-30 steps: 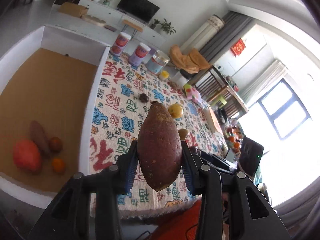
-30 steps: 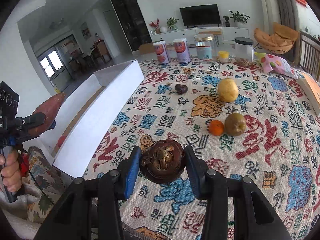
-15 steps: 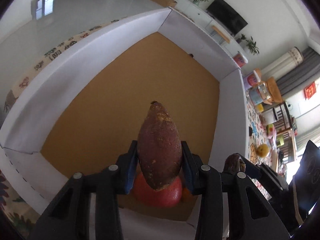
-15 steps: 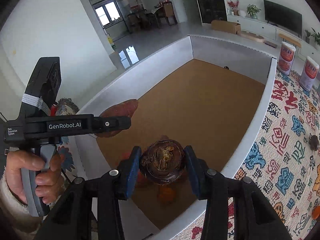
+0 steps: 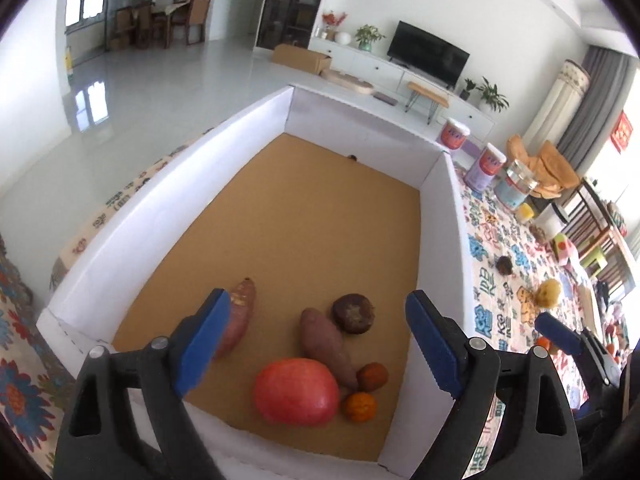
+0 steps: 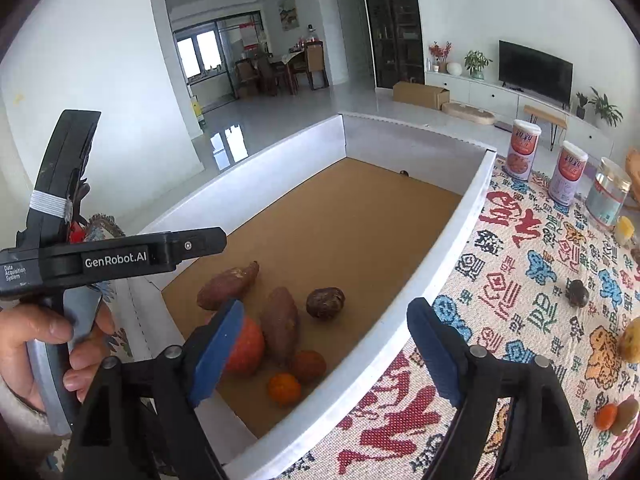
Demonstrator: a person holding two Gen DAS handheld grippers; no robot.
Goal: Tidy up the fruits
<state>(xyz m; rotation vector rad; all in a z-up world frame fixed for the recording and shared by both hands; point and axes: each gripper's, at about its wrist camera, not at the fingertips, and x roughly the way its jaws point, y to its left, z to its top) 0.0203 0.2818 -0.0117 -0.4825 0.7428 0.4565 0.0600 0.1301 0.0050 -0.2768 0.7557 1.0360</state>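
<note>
With both my left fingers (image 5: pixel 316 344) and right fingers (image 6: pixel 324 350) wide and empty above the box (image 5: pixel 440 216), I should go back for the fruits (image 6: pixel 610 416) left on the table (image 6: pixel 520 280) without touching the box wall.

Box (image 5: pixel 256 148) sits on the table's left side, patterned cloth (image 6: pixel 520 280) to its right. In box, near end: two sweet potatoes, one at left (image 5: pixel 240 320), one mid (image 5: pixel 326 346). Mangosteen(?) (image 5: pixel 353 313) just right of the mid one. Big round fruit (image 5: pixel 297 391) in front of it, touching; two small round fruits (image 5: pixel 366 392) at its right. On cloth: three canisters (image 6: pixel 567 173) at far end, more fruit (image 6: pixel 578 293) w/ gaps between, well right of box.
</note>
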